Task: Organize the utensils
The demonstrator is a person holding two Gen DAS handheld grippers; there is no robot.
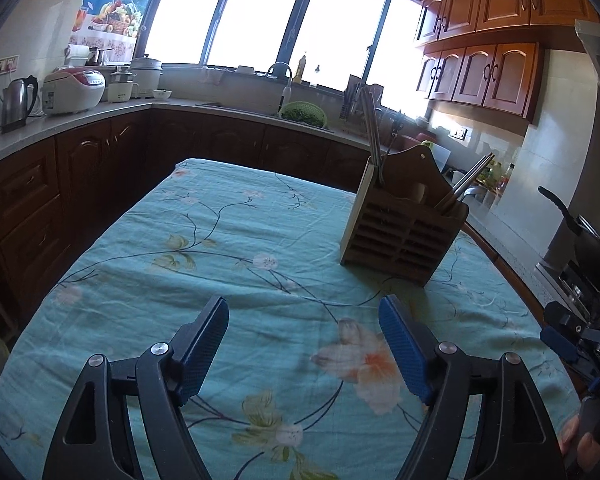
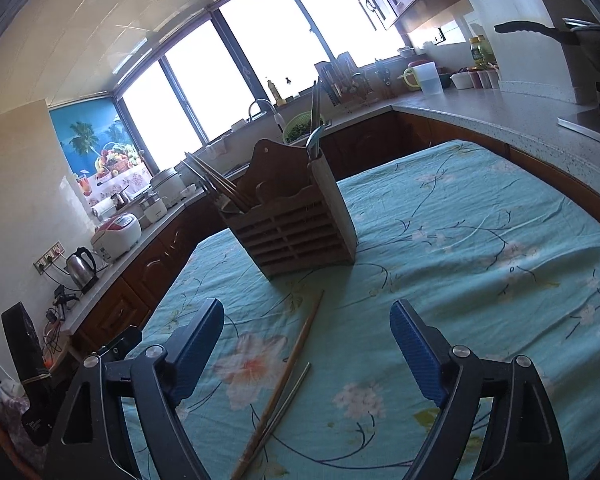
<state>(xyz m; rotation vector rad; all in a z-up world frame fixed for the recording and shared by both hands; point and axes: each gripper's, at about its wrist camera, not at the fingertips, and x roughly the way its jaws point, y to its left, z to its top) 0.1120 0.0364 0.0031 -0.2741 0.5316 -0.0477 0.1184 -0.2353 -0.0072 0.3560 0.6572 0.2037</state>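
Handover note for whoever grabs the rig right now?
Left gripper: open, empty, above the cloth.
Right gripper: open, empty.
Wooden utensil holder stands upright on the table and already holds chopsticks and other utensils.
Left: one wooden chopstick and one metal chopstick lie loose on the cloth between the right gripper's fingers. Pick them up and put them in the holder.
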